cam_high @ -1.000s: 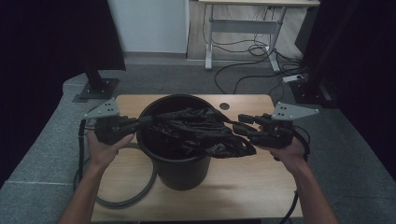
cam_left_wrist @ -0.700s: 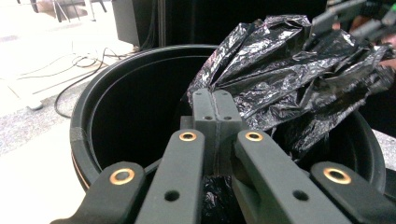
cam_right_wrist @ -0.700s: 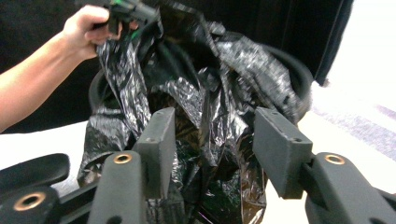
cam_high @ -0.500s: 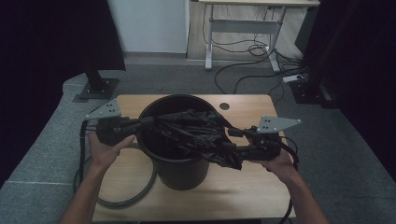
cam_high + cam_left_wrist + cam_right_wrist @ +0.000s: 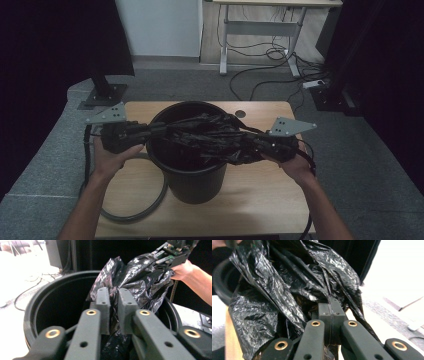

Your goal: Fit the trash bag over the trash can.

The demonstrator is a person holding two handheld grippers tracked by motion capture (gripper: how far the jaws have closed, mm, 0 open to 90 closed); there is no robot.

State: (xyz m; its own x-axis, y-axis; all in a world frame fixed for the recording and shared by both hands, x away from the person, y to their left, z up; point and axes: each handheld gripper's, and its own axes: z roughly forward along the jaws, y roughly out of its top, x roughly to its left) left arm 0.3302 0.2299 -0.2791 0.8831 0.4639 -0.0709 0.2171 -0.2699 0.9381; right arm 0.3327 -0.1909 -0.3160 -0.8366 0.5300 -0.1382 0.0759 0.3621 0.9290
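Moved: right gripper (image 5: 250, 148) has come in toward the black bucket (image 5: 192, 175) at frame centre.
Right jaws: just closed, clamped on the black bag (image 5: 287, 287).
Left gripper (image 5: 113, 302): jaws just parted slightly, bag film between them.
Bag: stretched over the bucket mouth.

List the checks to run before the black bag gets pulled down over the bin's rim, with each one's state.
1. Right gripper pinches the black bag: ok, jaws have just closed on the film.
2. Left gripper grips the bag: cannot tell; jaws just eased open, film between them.
3. Bag spans the bin mouth: ok.
4. Bag edge hooked over the rim: not ok.
5. Bin upright on the table: ok.
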